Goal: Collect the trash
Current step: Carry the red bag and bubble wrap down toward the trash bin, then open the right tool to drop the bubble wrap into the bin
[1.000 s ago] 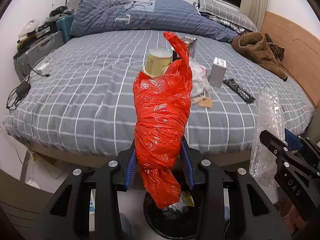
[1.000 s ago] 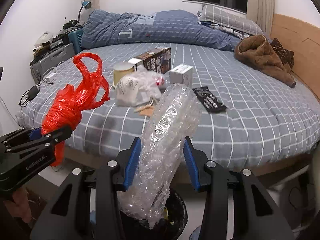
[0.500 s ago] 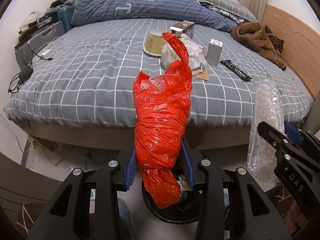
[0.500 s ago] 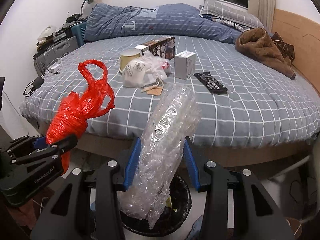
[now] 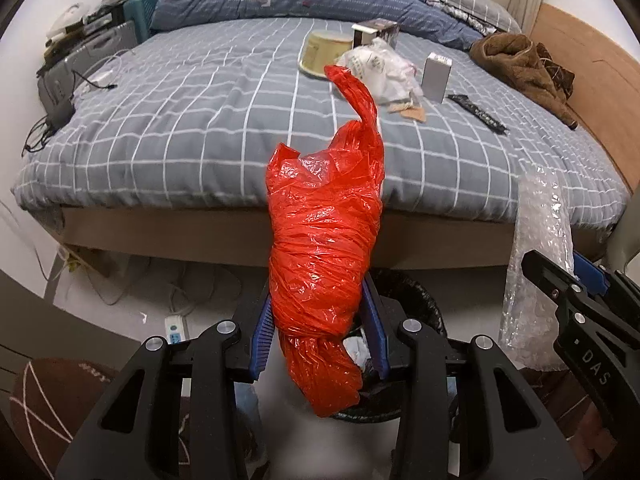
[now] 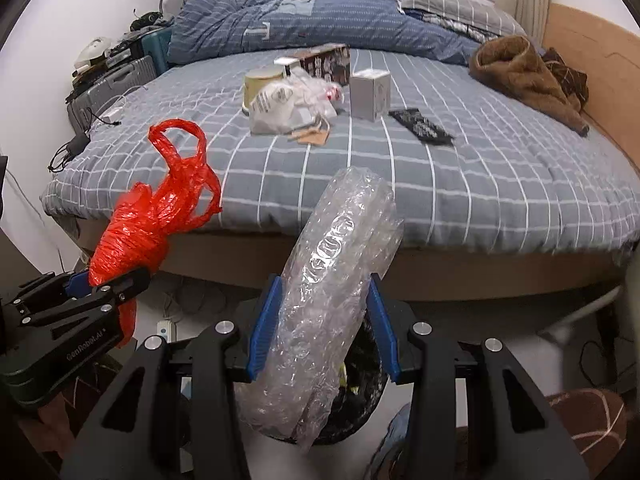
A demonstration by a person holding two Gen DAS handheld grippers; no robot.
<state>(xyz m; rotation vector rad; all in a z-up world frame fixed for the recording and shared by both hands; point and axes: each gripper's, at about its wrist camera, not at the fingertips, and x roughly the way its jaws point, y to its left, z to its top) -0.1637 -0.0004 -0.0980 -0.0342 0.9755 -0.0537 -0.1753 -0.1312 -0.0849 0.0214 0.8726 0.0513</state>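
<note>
While both claws are loaded up, nothing from this load is actually in the bin yet as far as I can tell. Left claw (image 5: 320,332) is clamped narrow around a twisted red plastic bag (image 5: 324,248), and the bag's tail dangles right over the black trash can (image 5: 416,300) sitting on the floor at about 6 o'clock in the left wrist view. Right claw (image 6: 322,338) is squeezed onto a roll of bubble wrap (image 6: 328,304), its lower end hanging over the same can's rim. So I'd call this the drop-off step: two items carried to the can, release not done yet. Plenty left on the bed (image 6: 480,184) too, up around 12 o'clock in the right wrist view: a round paper tub (image 6: 260,84), a crumpled clear bag (image 6: 292,106), a dark carton (image 6: 326,60), a small white box (image 6: 370,94), some tan paper scraps (image 6: 314,136) and a flat black wrapper (image 6: 420,126). The brown blanket-ish heap (image 6: 524,76) at 2 o'clock probably isn't trash, just guessing. Hard-to-see stuff: the can is mostly covered by the bags and claw bodies, so I can't say how full it is, though a bit of white crumpled something shows inside in the left view. The printing on the boxes is too blurry to read, and the floor at the bottom corners is cut off by the fisheye edge.
</note>
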